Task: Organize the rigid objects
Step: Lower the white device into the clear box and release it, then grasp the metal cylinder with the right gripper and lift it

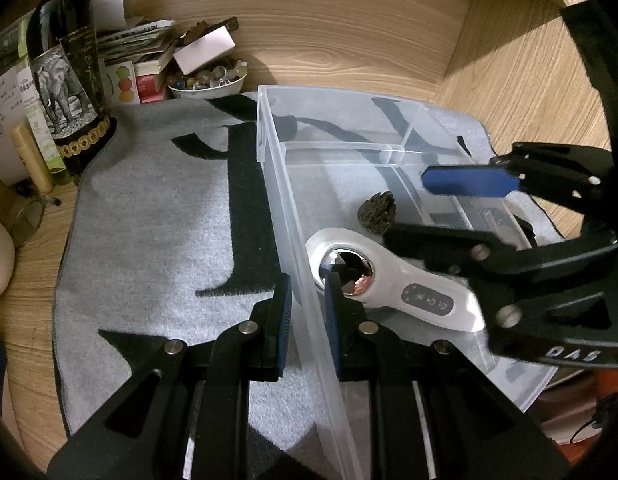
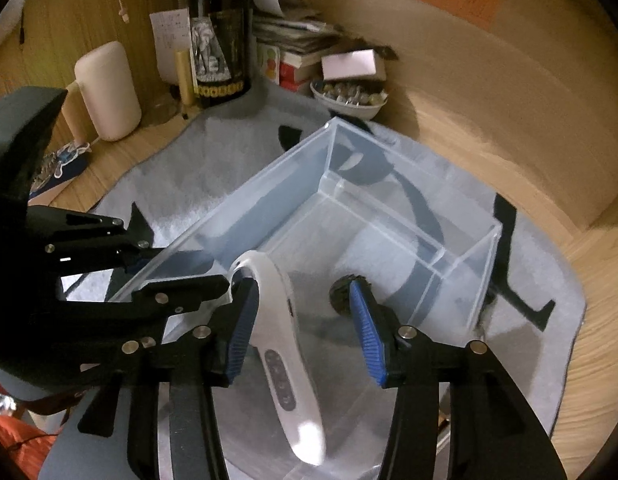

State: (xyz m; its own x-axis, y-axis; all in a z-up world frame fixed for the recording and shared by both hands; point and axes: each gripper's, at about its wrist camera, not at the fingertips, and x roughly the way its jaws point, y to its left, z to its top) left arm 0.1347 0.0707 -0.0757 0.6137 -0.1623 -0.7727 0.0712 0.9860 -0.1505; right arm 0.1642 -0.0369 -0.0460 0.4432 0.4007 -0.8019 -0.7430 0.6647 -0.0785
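A clear plastic box (image 1: 265, 140) with a divider stands on a grey mat. My left gripper (image 1: 308, 320) is shut on its near side wall, one blue pad inside and one outside. Inside the box lies a white handheld device (image 1: 389, 280) with a shiny metal ball head and a row of buttons (image 2: 281, 380). My right gripper (image 2: 305, 336) reaches down into the box and stands open. The device's handle (image 2: 275, 312) lies between its pads, close against the left pad and apart from the right one. A dark pinecone-like lump (image 1: 379, 208) sits on the box floor, partly hidden behind the right finger.
The grey mat (image 1: 149, 220) with black marks covers a wooden desk. At the back left stand a dark bottle (image 1: 65, 72) with an elephant label, stacked papers and books (image 1: 141, 48), and a white bowl of beads (image 1: 207, 84). A cream cylinder (image 2: 107, 88) stands beside them.
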